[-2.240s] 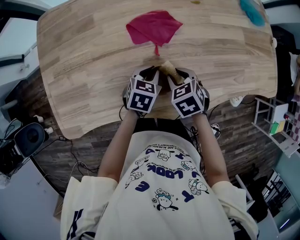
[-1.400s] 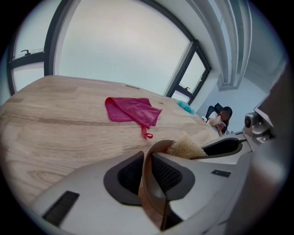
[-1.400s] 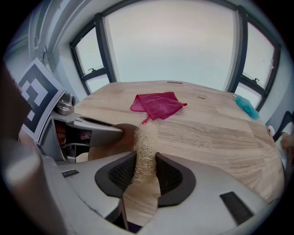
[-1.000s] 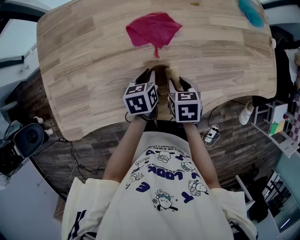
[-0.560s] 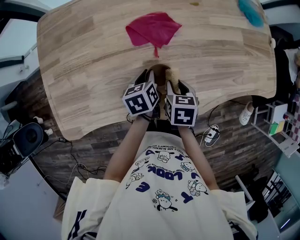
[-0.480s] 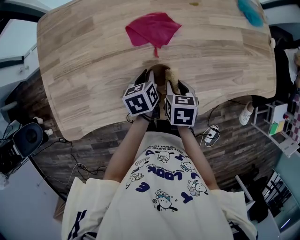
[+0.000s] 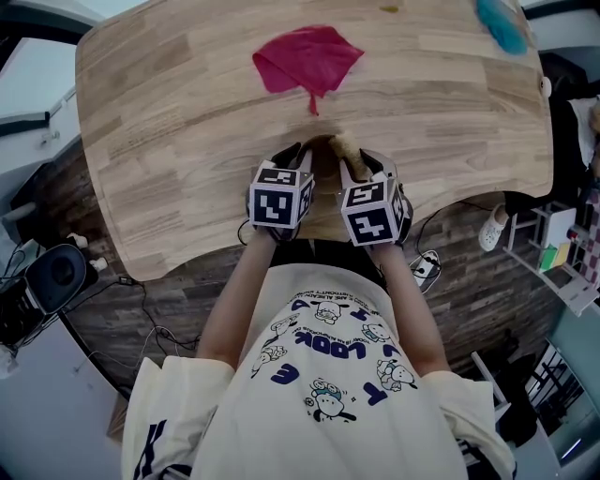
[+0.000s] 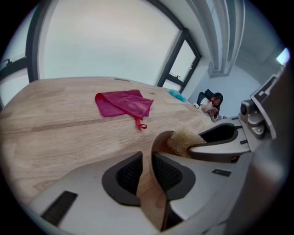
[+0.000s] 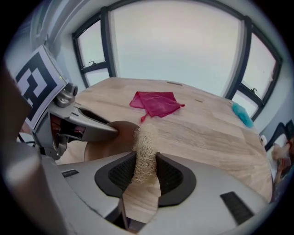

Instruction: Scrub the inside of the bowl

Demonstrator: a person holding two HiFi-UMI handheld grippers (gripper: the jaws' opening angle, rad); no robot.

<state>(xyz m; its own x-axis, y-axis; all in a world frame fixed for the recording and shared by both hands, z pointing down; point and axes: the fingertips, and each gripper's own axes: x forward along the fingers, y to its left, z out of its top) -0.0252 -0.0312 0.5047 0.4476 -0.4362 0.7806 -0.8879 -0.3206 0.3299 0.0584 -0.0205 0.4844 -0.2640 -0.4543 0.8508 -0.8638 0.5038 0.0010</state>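
A small brown wooden bowl point(image 7: 323, 159) stands near the table's front edge, between my two grippers. My left gripper point(image 7: 298, 157) holds the bowl's wall point(image 8: 157, 143) between its pads point(image 8: 127, 173); its jaws have just been opening a little, with the wall still between them. My right gripper point(image 7: 352, 167) is shut on a pale loofah scrubber point(image 9: 146, 147), whose free end sits over the bowl point(image 9: 106, 143) at its right rim. The scrubber point(image 8: 183, 140) also shows in the left gripper view, against the rim. The bowl's floor is mostly hidden.
A crumpled pink cloth point(image 7: 307, 56) lies further back on the wooden table point(image 7: 169, 112). A teal object point(image 7: 504, 23) sits at the far right corner. The table's front edge point(image 7: 441, 202) runs just below the grippers. Cables and gear lie on the floor at left.
Both grippers have rolled about their own axes, so the marker cubes show different faces. The scrubber end has shifted slightly at the bowl's rim. The bowl stays in place.
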